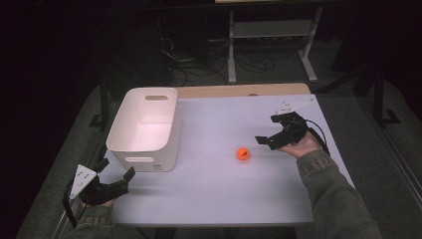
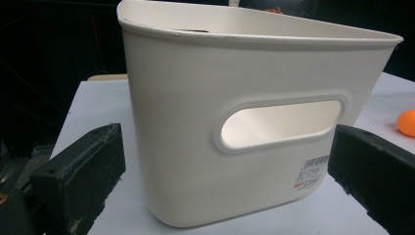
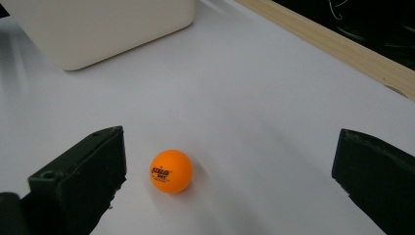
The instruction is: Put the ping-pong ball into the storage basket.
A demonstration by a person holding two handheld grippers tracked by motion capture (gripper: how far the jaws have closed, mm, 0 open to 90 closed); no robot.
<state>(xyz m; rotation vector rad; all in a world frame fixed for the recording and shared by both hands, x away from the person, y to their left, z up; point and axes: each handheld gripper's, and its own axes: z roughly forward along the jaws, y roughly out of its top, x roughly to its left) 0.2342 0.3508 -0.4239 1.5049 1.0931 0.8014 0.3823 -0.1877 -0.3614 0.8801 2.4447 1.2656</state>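
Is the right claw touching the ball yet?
Apart. In the right gripper view the ball sits on the table between the open right claw jaws, with bare table on both sides.

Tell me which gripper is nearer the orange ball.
The right gripper: it sits open just beside the orange ball, which lies ahead between its jaws. The left gripper faces the white bin instead.
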